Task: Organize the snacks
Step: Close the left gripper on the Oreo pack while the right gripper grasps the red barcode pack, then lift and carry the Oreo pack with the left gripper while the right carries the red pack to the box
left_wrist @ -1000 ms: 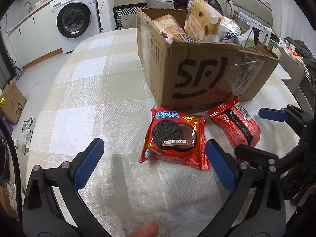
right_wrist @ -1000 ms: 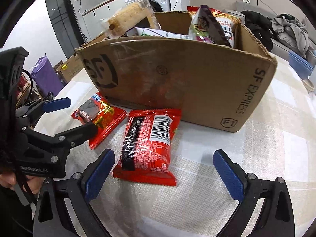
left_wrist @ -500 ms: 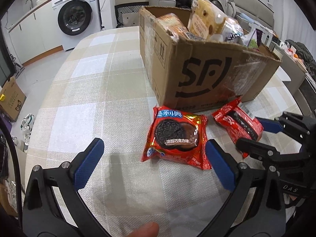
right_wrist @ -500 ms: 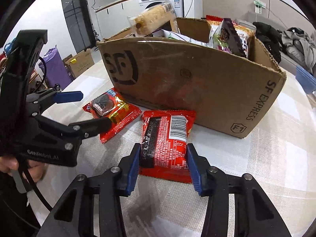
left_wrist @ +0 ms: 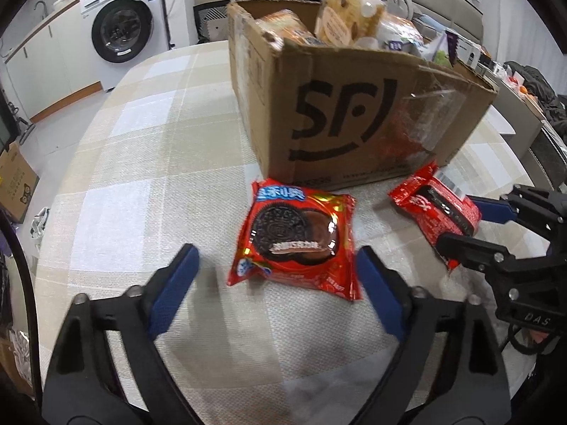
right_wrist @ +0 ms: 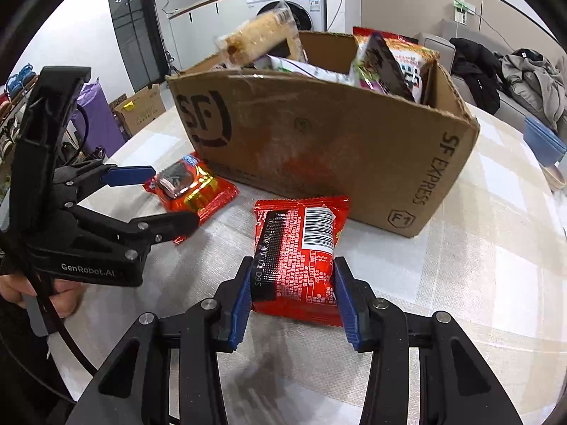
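Note:
A red Oreo packet (left_wrist: 296, 239) lies on the checked tablecloth in front of the SF cardboard box (left_wrist: 354, 120). My left gripper (left_wrist: 276, 292) is open, its blue pads either side of the packet's near end, not touching it. A second red snack packet (right_wrist: 299, 253), barcode side up, lies to the right. My right gripper (right_wrist: 292, 304) is shut on that packet's near end and holds it slightly raised. The right gripper also shows in the left wrist view (left_wrist: 467, 226). The box (right_wrist: 319, 148) is full of snack bags.
A washing machine (left_wrist: 124, 32) and white cabinets stand beyond the table's far left edge. A sofa with clothes (right_wrist: 514, 71) lies behind the box. A blue container (right_wrist: 542, 138) sits at the table's right. Brown cartons (left_wrist: 14, 180) stand on the floor at the left.
My right gripper has closed from wide open onto the barcode packet. My left gripper has moved forward and narrowed around the Oreo packet.

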### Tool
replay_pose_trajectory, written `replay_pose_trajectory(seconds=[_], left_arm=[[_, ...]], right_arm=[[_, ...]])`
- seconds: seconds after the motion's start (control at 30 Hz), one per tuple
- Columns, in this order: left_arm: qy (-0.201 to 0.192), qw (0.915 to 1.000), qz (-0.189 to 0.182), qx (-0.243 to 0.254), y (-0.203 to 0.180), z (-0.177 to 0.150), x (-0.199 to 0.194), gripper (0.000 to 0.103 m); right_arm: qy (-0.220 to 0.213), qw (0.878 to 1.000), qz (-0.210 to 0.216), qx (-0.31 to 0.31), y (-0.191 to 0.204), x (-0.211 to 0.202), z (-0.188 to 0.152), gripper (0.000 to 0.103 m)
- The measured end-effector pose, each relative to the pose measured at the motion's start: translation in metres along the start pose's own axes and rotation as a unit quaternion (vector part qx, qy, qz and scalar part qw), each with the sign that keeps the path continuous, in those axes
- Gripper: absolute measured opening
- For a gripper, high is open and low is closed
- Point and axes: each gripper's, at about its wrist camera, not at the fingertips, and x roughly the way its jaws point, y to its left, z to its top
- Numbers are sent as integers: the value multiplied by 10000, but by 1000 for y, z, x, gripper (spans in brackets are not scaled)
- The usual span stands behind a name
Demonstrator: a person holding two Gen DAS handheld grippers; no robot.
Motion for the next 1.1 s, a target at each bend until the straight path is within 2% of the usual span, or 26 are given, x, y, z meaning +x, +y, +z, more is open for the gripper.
replay_pose_trajectory(seconds=[0.03,0.1,0.2,0.3,0.67,1.1], left_arm=[[-15,10000,-31,51,-2,-1,0,76],[-74,9997,-93,215,-7,-2,-1,59],[-147,9993,4,331,-11,-3,-3,49],[-148,9996,-113,213,-5,-2,-4,48],[-348,9991,-162,206,-7,-1,-22,48],[-850,9960,-244,98,-16,2,-75,48]], right_arm=[[3,10000,-3,7,0,0,0,44],[5,10000,5,-4,-4,2,0,44],[11,10000,-3,-20,-4,1,-2,44],[13,10000,15,-39,-4,1,-4,44],[-218,9997,87,-50,-10,-15,-4,44],[-833,9964,134,41,-20,-60,0,44]])
